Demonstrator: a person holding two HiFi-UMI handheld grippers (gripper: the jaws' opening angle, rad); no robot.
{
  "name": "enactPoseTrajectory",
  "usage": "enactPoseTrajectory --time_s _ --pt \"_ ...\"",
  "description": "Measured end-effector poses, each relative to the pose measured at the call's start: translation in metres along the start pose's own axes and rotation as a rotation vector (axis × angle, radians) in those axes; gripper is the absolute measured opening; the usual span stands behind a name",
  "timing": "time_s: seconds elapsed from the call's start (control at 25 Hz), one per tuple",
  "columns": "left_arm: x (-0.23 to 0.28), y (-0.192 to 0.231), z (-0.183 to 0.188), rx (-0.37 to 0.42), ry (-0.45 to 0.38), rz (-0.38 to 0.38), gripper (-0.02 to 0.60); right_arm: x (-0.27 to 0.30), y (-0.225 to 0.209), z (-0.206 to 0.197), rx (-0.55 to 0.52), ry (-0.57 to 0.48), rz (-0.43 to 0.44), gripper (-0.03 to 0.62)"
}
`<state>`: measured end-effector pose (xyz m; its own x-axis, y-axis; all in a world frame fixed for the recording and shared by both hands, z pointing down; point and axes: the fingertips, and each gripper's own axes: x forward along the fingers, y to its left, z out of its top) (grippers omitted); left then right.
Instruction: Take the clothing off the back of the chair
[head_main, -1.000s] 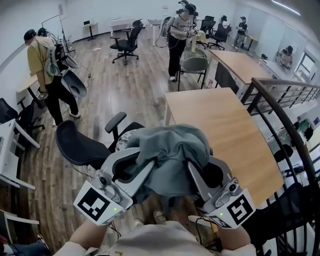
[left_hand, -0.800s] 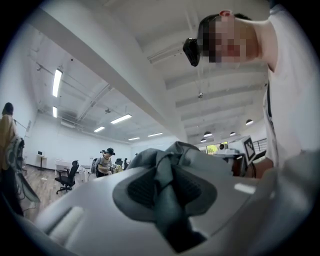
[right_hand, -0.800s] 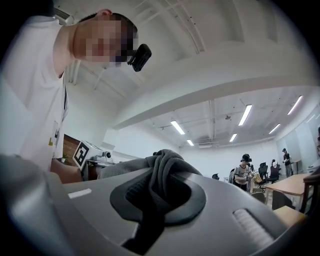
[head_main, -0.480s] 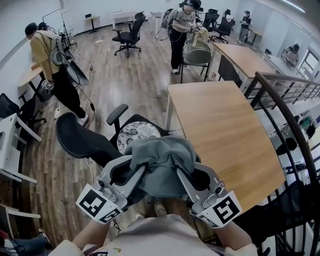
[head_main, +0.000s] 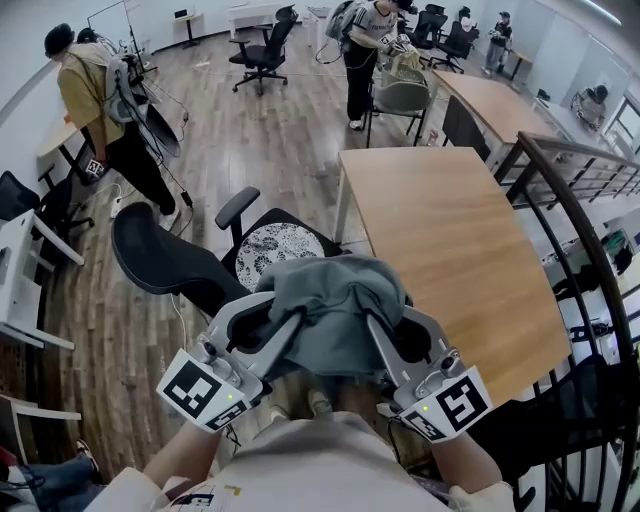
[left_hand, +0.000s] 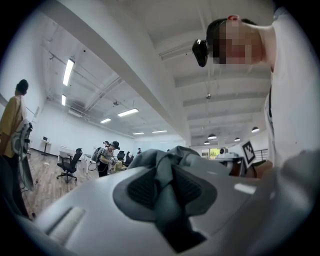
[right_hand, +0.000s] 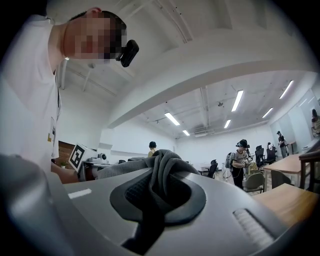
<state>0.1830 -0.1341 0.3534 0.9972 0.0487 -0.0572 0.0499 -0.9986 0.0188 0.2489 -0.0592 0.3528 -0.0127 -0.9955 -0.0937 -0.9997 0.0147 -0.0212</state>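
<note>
A grey-green garment (head_main: 335, 305) hangs bunched between my two grippers, in front of the person's chest. My left gripper (head_main: 285, 330) is shut on a fold of the garment (left_hand: 167, 192). My right gripper (head_main: 380, 330) is shut on another fold (right_hand: 155, 190). Both sets of fingertips are buried in the cloth in the head view. The black office chair stands just beyond, with its backrest (head_main: 160, 265) bare and a patterned cushion (head_main: 275, 245) on the seat. The garment is held clear of the chair.
A long wooden table (head_main: 440, 250) runs along the right of the chair. A dark stair railing (head_main: 590, 250) curves at the far right. A person with a backpack (head_main: 100, 100) stands at the left, and other people (head_main: 370, 40) and chairs are further back.
Both grippers have come down a little with the garment still pinched in them. More of the chair's seat shows beyond the cloth.
</note>
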Motion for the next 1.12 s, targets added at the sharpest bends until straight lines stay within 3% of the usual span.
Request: enactPoseTrajectory --time_s 1.12 --pt "-0.007 -0.002 0.003 -0.001 0.011 -0.007 0.083 0.0 0.005 0.001 -0.007 0.005 -0.018 0.035"
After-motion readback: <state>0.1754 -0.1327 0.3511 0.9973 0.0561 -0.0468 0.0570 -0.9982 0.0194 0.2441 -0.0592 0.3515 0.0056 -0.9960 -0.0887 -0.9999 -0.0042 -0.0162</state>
